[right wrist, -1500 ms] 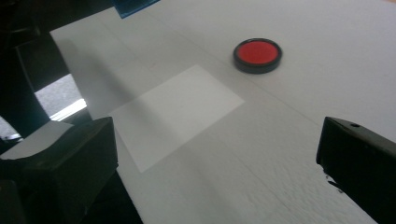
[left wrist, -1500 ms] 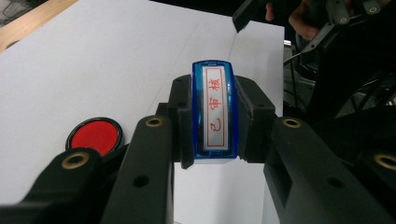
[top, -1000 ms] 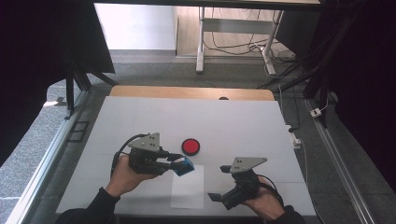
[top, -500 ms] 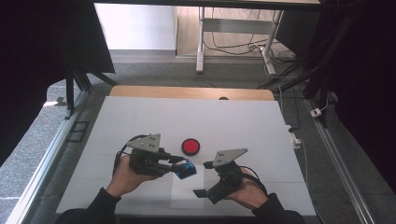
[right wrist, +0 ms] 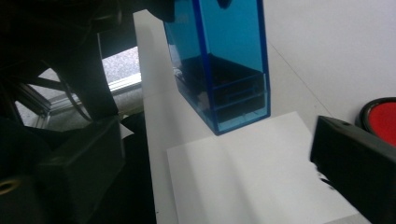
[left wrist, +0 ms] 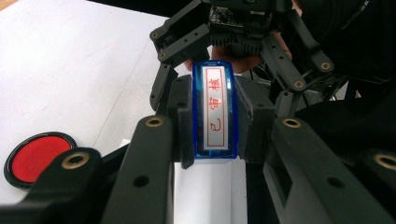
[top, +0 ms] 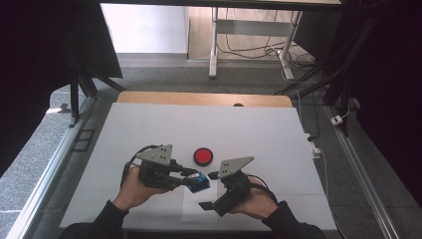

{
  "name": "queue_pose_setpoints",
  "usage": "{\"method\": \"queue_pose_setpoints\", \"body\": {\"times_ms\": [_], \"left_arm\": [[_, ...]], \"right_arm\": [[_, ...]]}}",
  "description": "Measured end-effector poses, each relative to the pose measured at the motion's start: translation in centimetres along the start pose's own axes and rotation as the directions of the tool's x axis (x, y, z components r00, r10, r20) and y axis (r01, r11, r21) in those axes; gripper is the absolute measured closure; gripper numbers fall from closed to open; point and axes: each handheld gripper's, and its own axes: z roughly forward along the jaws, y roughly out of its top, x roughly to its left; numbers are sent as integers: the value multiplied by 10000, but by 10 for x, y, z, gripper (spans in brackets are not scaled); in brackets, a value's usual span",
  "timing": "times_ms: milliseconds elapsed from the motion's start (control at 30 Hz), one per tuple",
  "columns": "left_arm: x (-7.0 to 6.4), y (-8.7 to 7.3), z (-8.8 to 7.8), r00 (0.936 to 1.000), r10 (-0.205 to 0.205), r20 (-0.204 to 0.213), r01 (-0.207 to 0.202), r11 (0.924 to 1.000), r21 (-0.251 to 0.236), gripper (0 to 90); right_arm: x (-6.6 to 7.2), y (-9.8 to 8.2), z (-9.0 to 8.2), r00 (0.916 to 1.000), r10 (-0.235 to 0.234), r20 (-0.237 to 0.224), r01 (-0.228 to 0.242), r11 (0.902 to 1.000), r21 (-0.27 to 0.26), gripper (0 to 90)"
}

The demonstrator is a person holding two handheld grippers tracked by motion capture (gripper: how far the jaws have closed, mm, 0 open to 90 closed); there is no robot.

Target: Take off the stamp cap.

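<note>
A white counter [top: 149, 129] takes up the middle of the high view, with a strip of pale wood along its far edge. Around it the floor is grey carpet; metal rails run down both sides, black drapes hang at upper left and right, and at the top centre stand the legs of another desk amid loose cables.

Low in the frame, a person's two hands come in from the bottom edge. The left gripper [top: 191, 180], left of centre, has its jaws clamped on a blue translucent stamp [top: 200, 182]. In the left gripper view the stamp [left wrist: 214, 112] sits upright between the two black jaws, its white face with red characters turned toward the camera.

The right gripper [top: 209, 191], just right of centre, faces the stamp with its jaws spread wide and nothing between them; they have just been closing a little. In the right gripper view the stamp [right wrist: 219, 65] hangs just above a white sheet of paper [right wrist: 252, 172] lying on the counter.

A round red ink pad [top: 203, 156] with a black rim rests on the counter just beyond the two grippers.
</note>
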Motion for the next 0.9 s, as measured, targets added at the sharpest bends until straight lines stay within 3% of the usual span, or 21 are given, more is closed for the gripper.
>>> {"method": "queue_pose_setpoints", "body": {"times_ms": [200,500,900], "left_arm": [[0,0,-1,9999,122,58,-122,9999,-12,702],[0,0,-2,9992,352,213,-348,9992,-186,702],[-1,-1,-1,9960,705,550,-687,9971,-333,702]], "right_arm": [[-3,1,-3,9997,-9,-244,5,9998,-176,254],[-7,3,-4,9963,54,-860,-66,9999,-141,440],[-9,5,-4,9888,-58,-1489,0,9992,-392,572]]}}
